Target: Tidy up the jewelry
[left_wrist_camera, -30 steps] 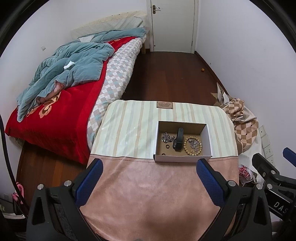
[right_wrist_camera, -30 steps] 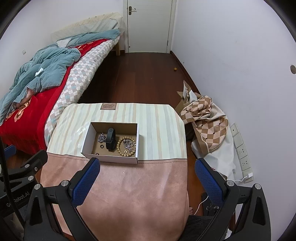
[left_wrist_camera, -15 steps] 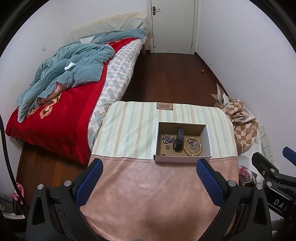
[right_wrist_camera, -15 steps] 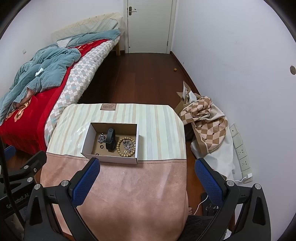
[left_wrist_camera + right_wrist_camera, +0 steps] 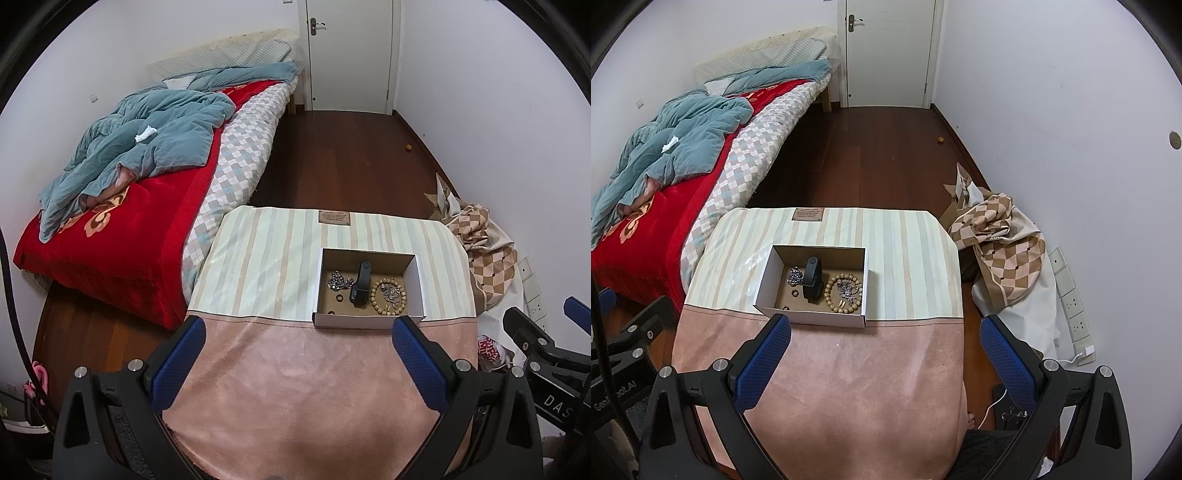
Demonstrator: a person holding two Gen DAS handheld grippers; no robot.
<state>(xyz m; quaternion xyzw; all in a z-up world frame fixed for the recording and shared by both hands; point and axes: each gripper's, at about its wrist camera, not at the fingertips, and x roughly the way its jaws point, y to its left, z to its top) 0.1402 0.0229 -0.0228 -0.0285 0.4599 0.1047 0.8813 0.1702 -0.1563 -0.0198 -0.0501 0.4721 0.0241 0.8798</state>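
A small white cardboard box [image 5: 419, 280] [image 5: 764, 280] stands on the cloth-covered table. Inside lie a black wristband [image 5: 361, 283] [image 5: 813, 278], a wooden bead bracelet [image 5: 373, 295] [image 5: 829, 286], a silver chain [image 5: 337, 280] [image 5: 794, 275], a silver pendant piece [image 5: 389, 290] [image 5: 848, 287] inside the bead loop, and small rings [image 5: 338, 297] [image 5: 793, 293]. My left gripper [image 5: 297, 360] is open and empty, held above the pink cloth short of the box. My right gripper [image 5: 884, 360] is open and empty, likewise short of the box.
The table has a striped cloth [image 5: 266, 258] at the far half and pink cloth [image 5: 295, 387] at the near half. A bed [image 5: 122, 184] with a red cover stands left. Checked fabric [image 5: 1001, 236] is heaped on the floor at the right, by wall sockets [image 5: 1071, 295].
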